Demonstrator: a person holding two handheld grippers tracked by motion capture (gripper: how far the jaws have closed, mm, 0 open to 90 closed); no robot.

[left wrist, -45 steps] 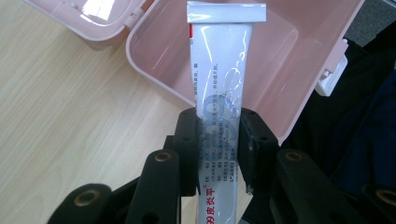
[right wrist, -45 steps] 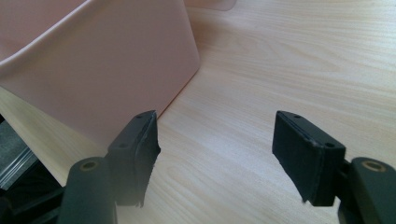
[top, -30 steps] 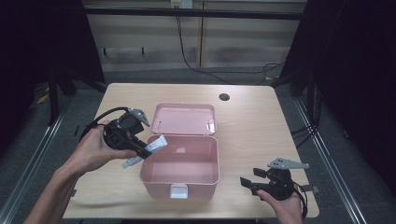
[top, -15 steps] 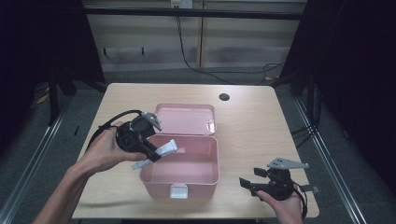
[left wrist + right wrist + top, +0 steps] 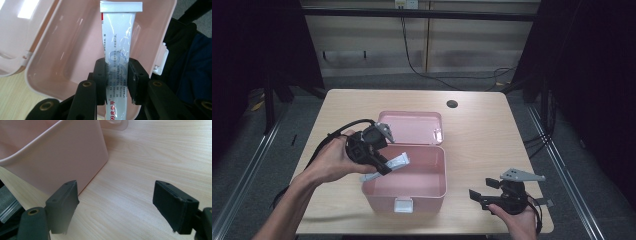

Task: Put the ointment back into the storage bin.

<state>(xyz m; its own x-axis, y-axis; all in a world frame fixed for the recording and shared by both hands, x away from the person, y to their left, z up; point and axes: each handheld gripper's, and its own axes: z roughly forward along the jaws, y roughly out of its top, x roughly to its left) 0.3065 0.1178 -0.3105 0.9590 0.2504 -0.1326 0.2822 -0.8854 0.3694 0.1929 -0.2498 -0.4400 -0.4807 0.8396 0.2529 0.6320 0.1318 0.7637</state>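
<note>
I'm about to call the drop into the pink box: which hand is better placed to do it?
Left. Its tool already grips the tube over the open pink box; the right tool stands open beside the box, holding nothing.

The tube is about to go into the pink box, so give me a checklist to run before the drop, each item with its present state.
1. Left tongs clamped on the white tube: ok, pads press both sides.
2. Pink box open, lid folded back: ok.
3. Tube over the box opening: ok, its crimped end hangs above the bare floor in the left gripper view.
4. Box floor free under the tube: ok where visible.
5. Right tongs out of the way: ok, their jaws have just been opening with nothing between them, beside the box on the table.
6. Front latch undamaged: cannot tell.
</note>
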